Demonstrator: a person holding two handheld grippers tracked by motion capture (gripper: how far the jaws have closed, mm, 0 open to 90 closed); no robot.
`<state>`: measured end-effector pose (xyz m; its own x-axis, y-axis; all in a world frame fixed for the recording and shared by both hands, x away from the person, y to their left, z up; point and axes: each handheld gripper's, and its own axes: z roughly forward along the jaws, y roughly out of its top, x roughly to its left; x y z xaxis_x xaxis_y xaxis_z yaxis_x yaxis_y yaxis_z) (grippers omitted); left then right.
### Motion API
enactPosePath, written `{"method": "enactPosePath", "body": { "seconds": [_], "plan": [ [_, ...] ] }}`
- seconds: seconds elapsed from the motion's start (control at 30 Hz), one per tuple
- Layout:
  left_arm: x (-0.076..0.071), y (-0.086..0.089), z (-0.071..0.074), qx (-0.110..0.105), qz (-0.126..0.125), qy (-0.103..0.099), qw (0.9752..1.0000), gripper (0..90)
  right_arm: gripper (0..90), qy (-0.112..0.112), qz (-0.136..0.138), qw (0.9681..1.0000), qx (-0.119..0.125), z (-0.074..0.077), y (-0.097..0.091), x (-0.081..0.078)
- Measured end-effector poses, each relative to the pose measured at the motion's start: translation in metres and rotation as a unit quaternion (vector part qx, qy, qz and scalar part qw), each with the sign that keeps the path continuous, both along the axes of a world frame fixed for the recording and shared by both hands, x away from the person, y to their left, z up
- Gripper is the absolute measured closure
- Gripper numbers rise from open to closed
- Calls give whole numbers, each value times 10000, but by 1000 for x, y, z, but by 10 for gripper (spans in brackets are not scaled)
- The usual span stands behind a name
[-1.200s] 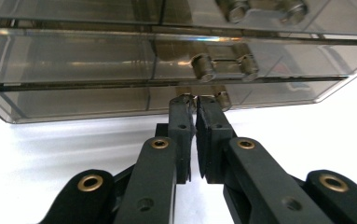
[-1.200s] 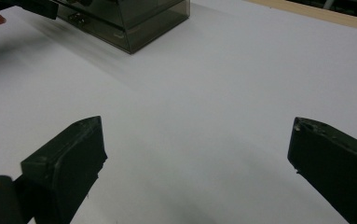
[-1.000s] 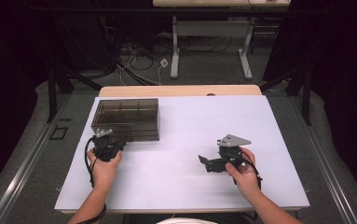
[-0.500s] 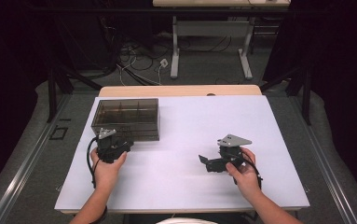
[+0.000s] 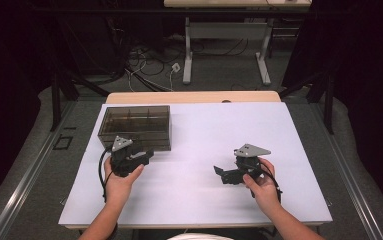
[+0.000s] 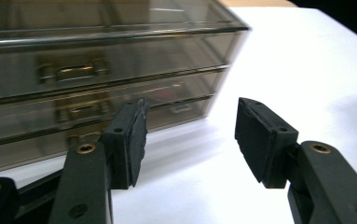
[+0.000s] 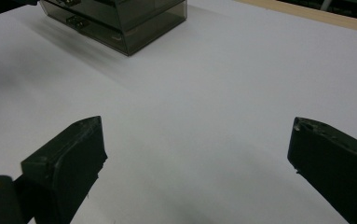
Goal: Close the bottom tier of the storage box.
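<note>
A smoky see-through drawer box [image 5: 135,127] stands at the back left of the white table [image 5: 199,130]. Its front with small metal handles [image 6: 69,72] fills the upper left of the left gripper view. My left gripper [image 5: 146,156] sits just in front of the box's right corner, and its jaws have just been opening with nothing between them [image 6: 190,135]. My right gripper [image 5: 223,175] rests at the right of the table, pointing left, jaws wide open over bare table [image 7: 195,154]. The box [image 7: 120,18] lies far off from it.
A wooden table edge [image 5: 194,97] runs behind the white top. Desk legs [image 5: 188,50] and loose cables [image 5: 149,60] lie on the floor beyond. Dark curtains stand at both sides. Bare white surface stretches between the two grippers.
The left gripper has moved a little right and up along the box's front, and its jaws have spread apart. The right gripper has stayed where it was.
</note>
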<state>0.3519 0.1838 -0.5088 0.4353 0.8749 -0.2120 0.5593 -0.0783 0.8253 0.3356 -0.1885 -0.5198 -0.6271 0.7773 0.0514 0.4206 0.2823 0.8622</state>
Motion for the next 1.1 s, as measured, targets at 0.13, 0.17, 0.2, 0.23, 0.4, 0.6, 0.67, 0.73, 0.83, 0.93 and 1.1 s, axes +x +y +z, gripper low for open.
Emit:
{"method": "enactPosePath", "body": {
  "seconds": [0.13,0.17,0.2,0.23,0.4,0.6,0.67,0.73,0.83,0.93,1.1],
  "plan": [
    [-4,-8,4,-110,-219,-97,9997,383,34,16,-5,10000,5,0,0,0],
    [-5,-10,5,-135,-297,-101,9994,363,34,11,-17,10000,15,0,0,0],
    [-6,-12,6,-177,-360,-86,9992,329,34,-14,-31,10000,16,0,0,0],
    [-7,-14,6,-194,-428,-101,9988,301,34,7,-15,10000,25,0,-1,0],
    [-12,-22,10,-288,-653,-193,9973,159,34,-5,0,10000,21,1,-1,0],
    [-20,-31,10,-259,-867,-290,9955,6,34,-4,-36,10000,52,3,-2,-2],
    [-24,-35,11,-158,-955,-369,9946,1,34,-11,-24,10000,49,3,-3,-2],
    [-27,-38,11,-61,-1041,-476,9934,1,34,-14,-13,10000,44,4,-3,-2],
    [-32,-42,11,-42,-1151,-529,9919,1,34,-38,-10,10000,36,4,-4,-2],
    [-37,-46,11,-3,-1357,-601,9889,1,34,-44,-6,10000,45,4,-4,-2],
    [-47,-50,9,17,-1608,-696,9845,0,34,-30,-12,10000,78,5,-3,-4]
  ]
}}
